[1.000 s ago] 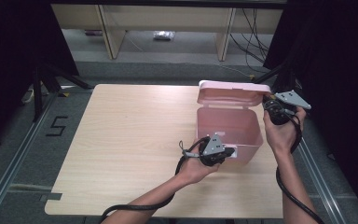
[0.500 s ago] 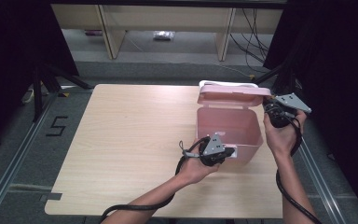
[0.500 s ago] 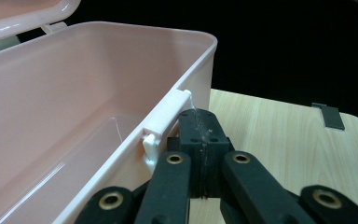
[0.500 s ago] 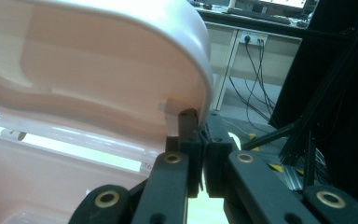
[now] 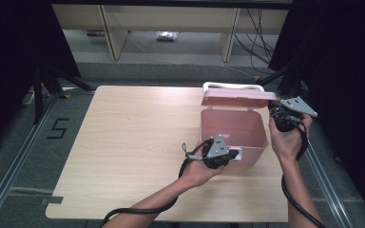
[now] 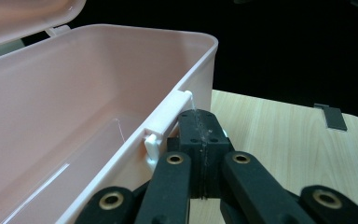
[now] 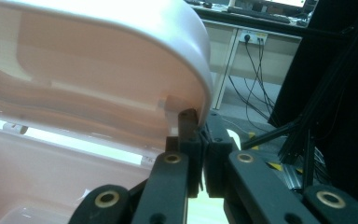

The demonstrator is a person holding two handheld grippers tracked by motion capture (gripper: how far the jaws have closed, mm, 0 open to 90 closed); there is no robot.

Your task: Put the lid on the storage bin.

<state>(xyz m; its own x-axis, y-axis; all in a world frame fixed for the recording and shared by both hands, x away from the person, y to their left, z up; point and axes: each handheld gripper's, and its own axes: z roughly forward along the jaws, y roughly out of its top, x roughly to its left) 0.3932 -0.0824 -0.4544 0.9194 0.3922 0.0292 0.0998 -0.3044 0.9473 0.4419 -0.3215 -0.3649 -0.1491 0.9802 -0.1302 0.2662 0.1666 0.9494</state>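
A pink plastic box (image 5: 233, 130) stands open at the right of the wooden table (image 5: 133, 142). Its lid (image 5: 237, 97), with a white handle (image 5: 230, 86) on top, hangs half raised over the back. My left gripper (image 5: 237, 154) is shut with nothing between its jaws; its tip (image 6: 200, 116) rests against the white latch tab (image 6: 168, 116) on the box's front wall (image 6: 74, 93). My right gripper (image 5: 272, 110) is at the lid's right end, shut on the lid's rim (image 7: 186, 119) below the lid (image 7: 98, 70). The box looks empty inside (image 7: 28, 177).
The table's right edge (image 5: 285, 190) runs close beside the box. Black stands (image 5: 47, 76) and metal rails (image 5: 9, 175) sit on the floor to the left. Shelving legs (image 5: 109, 33) and cables (image 5: 261, 33) lie beyond the far edge.
The lid has tipped a little lower over the box, so its white handle shows on top. Both hands have stayed where they were.
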